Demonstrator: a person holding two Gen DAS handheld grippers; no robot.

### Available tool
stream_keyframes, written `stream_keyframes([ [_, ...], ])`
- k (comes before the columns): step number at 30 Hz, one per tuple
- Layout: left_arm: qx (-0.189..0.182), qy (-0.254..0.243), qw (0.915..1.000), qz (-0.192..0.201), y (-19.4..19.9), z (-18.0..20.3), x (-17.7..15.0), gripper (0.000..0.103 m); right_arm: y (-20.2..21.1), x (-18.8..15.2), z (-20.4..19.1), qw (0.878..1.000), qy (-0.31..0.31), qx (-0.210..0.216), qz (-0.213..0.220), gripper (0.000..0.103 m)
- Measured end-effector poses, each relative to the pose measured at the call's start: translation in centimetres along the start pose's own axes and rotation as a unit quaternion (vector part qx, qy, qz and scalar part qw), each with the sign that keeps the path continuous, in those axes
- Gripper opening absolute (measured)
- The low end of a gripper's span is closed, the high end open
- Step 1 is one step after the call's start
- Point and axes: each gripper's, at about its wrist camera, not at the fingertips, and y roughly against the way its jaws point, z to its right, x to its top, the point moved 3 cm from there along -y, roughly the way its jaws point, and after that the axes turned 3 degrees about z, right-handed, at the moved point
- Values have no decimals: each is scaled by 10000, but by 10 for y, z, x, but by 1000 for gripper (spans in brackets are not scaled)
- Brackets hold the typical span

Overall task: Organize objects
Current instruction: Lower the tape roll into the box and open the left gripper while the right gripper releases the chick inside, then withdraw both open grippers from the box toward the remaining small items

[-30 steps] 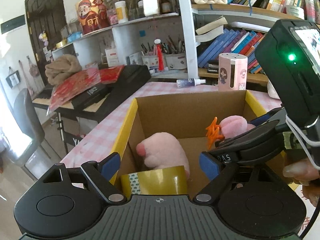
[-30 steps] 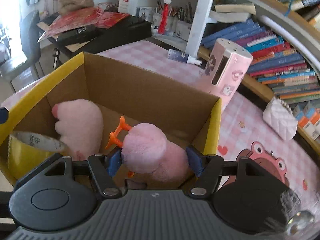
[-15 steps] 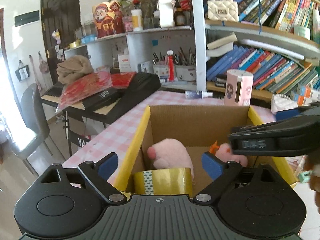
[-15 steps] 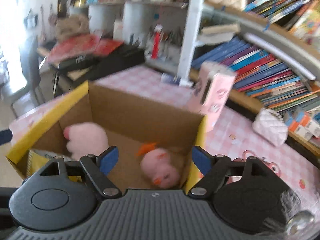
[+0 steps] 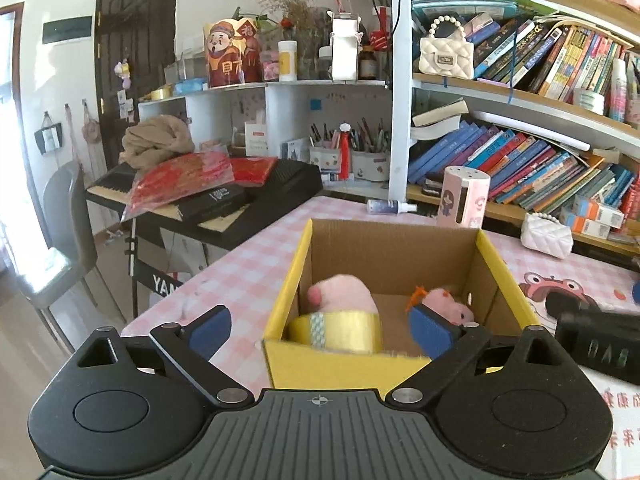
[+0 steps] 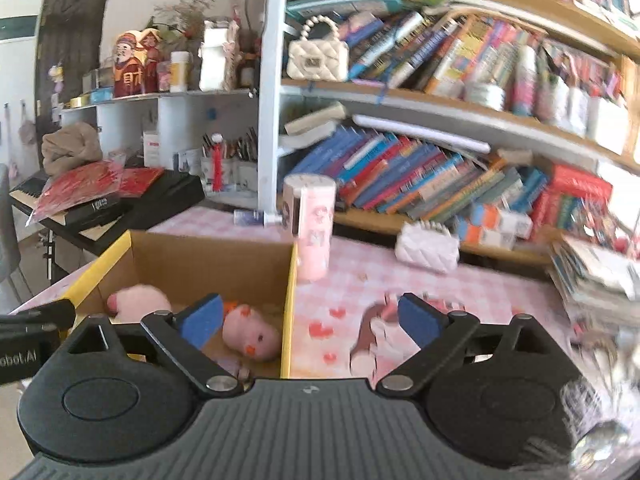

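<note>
An open cardboard box with yellow edges stands on the pink checked table; it also shows in the right wrist view. Inside lie a large pink plush, a small pink plush with an orange tuft and a yellow tape roll. The small plush and large plush also show in the right wrist view. My left gripper is open and empty, just in front of the box. My right gripper is open and empty, over the box's right wall.
A pink cylindrical holder and a small spray bottle stand behind the box. A white quilted purse lies at the back right. Book stacks sit at the right. A keyboard stands left of the table.
My right gripper has opened, dropped the small pink plush into the box, and drawn back up and to the right. My left gripper has backed away from the box.
</note>
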Motion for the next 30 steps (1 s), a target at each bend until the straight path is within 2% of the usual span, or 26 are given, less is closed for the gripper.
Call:
stream_keyframes([
  [7, 47, 91, 9998, -194, 28, -16, -28, 100, 33, -42, -16, 9984, 126, -221, -506, 98],
  [12, 104, -7, 9993, -359, 46, -24, -48, 101, 60, -67, -30, 9965, 430, -374, -619, 100],
  [17, 84, -82, 9987, -487, 65, -34, -67, 101, 82, -87, -34, 9957, 330, -271, -817, 103],
  [30, -170, -353, 9975, -584, 93, -34, -89, 101, 124, -112, -33, 9945, 91, -400, -961, 103],
])
